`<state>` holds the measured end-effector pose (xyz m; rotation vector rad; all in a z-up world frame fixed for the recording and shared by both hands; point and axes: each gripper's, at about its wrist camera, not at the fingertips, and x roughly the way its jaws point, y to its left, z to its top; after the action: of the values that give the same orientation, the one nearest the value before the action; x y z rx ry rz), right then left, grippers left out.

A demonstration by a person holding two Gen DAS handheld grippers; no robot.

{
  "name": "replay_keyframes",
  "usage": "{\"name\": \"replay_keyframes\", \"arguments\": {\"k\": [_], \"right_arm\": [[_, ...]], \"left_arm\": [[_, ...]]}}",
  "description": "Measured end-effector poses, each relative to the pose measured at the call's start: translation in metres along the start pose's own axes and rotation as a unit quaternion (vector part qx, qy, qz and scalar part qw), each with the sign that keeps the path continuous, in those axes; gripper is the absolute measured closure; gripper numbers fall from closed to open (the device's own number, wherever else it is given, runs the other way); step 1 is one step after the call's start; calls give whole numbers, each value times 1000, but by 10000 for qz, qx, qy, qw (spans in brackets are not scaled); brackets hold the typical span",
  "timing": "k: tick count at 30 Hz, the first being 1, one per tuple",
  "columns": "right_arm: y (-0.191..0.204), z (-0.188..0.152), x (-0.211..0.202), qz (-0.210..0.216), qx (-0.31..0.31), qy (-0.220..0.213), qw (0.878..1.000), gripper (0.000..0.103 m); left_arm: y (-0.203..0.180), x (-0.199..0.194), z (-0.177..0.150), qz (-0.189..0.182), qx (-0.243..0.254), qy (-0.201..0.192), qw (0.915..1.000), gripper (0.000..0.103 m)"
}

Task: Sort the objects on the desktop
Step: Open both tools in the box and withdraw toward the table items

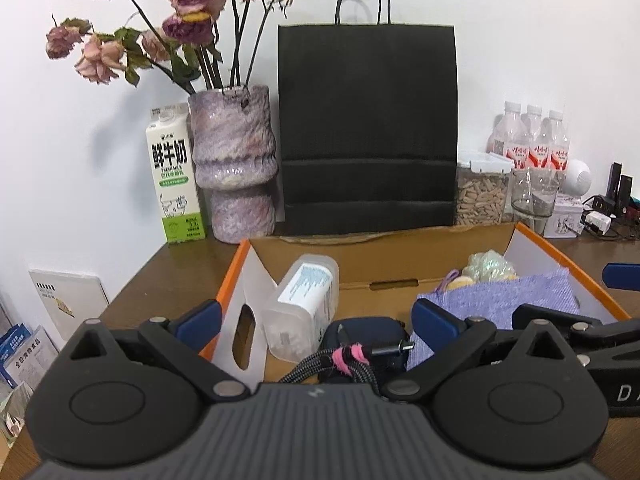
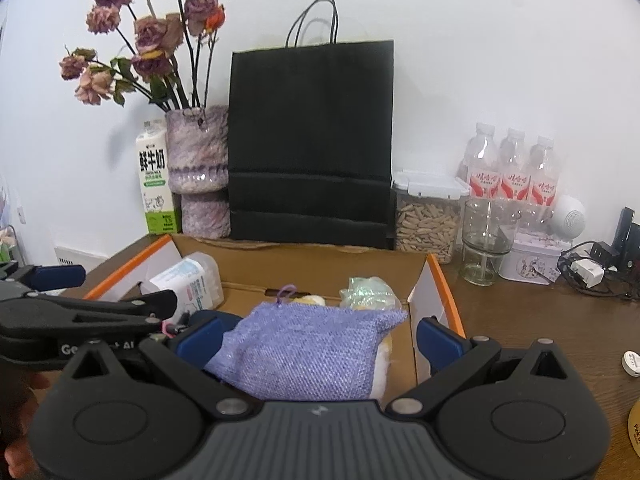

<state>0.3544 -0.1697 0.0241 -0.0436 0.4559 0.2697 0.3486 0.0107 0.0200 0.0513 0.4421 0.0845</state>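
An open cardboard box [image 1: 384, 256] with orange-edged flaps sits on the brown desk. In it lie a clear plastic container [image 1: 304, 308], a dark pouch [image 1: 364, 340] with a braided cable [image 1: 340, 364], a purple knitted cloth [image 1: 504, 300] and a greenish wrapped item [image 1: 488, 266]. My left gripper [image 1: 320, 320] is open above the pouch and cable, holding nothing. In the right wrist view my right gripper [image 2: 320, 336] is open over the purple cloth [image 2: 304, 348], its fingers either side of it. The box [image 2: 320, 264] and container [image 2: 188, 280] show there too.
Behind the box stand a black paper bag [image 1: 368, 132], a purple vase with dried roses [image 1: 236, 168], a milk carton [image 1: 176, 176], a jar of seeds [image 1: 480, 196], a glass [image 1: 534, 196], water bottles [image 1: 536, 140], a tin [image 2: 532, 260] and cables [image 2: 588, 272].
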Motion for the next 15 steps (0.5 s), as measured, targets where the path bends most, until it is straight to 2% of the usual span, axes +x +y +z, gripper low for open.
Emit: {"name": "replay_keyframes", "arguments": {"k": [15], "right_arm": [[13,13,-60,121,-119,-493,9986,0]], "left_arm": [[12,-58,18,-29,57,-493,9988,0]]}}
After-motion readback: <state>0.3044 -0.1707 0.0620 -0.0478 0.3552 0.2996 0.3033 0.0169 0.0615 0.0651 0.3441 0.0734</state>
